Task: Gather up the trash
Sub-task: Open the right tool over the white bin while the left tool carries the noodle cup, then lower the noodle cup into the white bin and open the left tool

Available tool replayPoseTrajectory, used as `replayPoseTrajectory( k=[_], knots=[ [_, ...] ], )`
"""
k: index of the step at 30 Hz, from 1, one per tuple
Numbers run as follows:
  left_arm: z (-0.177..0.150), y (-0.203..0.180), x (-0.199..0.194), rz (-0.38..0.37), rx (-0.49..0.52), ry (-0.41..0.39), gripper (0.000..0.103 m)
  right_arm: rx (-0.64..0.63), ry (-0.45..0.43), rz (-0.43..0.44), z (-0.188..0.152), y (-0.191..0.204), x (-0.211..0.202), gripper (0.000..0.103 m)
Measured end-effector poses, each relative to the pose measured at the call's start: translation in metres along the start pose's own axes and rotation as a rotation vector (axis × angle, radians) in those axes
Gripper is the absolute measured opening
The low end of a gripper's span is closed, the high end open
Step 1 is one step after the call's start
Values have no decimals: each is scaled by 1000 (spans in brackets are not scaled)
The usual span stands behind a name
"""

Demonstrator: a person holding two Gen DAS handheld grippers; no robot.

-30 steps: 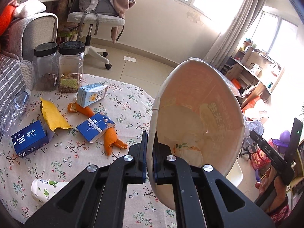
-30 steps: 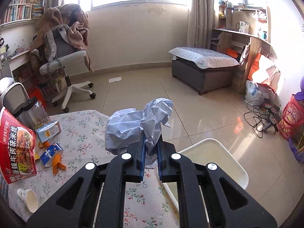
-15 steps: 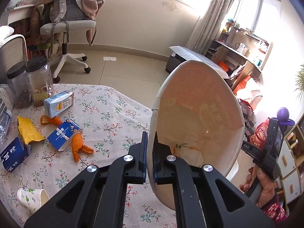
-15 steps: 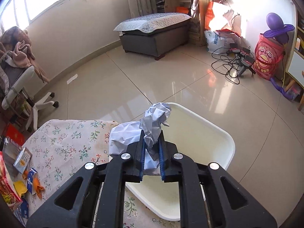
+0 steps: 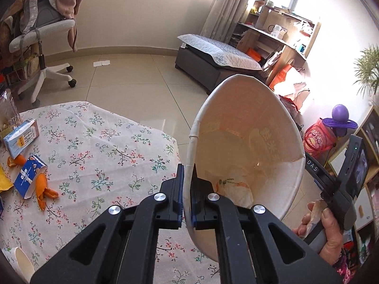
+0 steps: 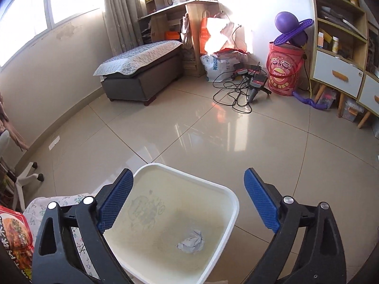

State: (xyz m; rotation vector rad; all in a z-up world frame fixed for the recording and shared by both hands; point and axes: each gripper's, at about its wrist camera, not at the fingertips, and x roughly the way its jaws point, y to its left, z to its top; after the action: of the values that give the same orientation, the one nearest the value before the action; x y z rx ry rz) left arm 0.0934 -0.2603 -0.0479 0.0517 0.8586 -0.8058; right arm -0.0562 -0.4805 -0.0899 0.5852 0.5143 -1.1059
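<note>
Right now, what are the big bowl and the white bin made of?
The instant noodle bowl looks like matte paperboard: rolled rim, side seam, and a dented wall. The white bin looks like smooth, slightly glossy plastic with a rounded moulded rim. The crumpled wad inside looks like paper.

Your left tool (image 5: 188,198): matt black plastic arms, bright metal screw heads, pinched on the thin paper wall of the noodle bowl (image 5: 246,146); the bowl's inside is smooth, off-white, faintly stained.

Your right tool (image 6: 187,203): same matt black plastic, with blue pads (image 6: 116,201) of rough, knurled texture, set wide apart.

Below that tool, the bin (image 6: 227,215) is smooth white plastic with a slight sheen; a crumpled paper ball (image 6: 191,241) lies creased and matt inside.

Beside the bin, the worktop (image 5: 113,142) wears a matt floral cloth.

Beyond the bin, the floor (image 6: 213,137) is glossy tile, mirroring the window light.
</note>
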Motion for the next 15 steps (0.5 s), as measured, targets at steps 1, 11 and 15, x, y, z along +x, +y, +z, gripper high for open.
replayPoseTrajectory(
  k=[1, 11, 15],
  knots=[
    [1, -6, 5, -7, 10, 10, 5, 17, -2, -1, 1, -4, 0, 92],
    [7, -58, 65, -54, 66, 124, 5, 178, -5, -28, 12, -46, 7, 94],
    [9, -74, 83, -57, 76, 153, 5, 190, -16, -35, 14, -53, 7, 94]
  ],
)
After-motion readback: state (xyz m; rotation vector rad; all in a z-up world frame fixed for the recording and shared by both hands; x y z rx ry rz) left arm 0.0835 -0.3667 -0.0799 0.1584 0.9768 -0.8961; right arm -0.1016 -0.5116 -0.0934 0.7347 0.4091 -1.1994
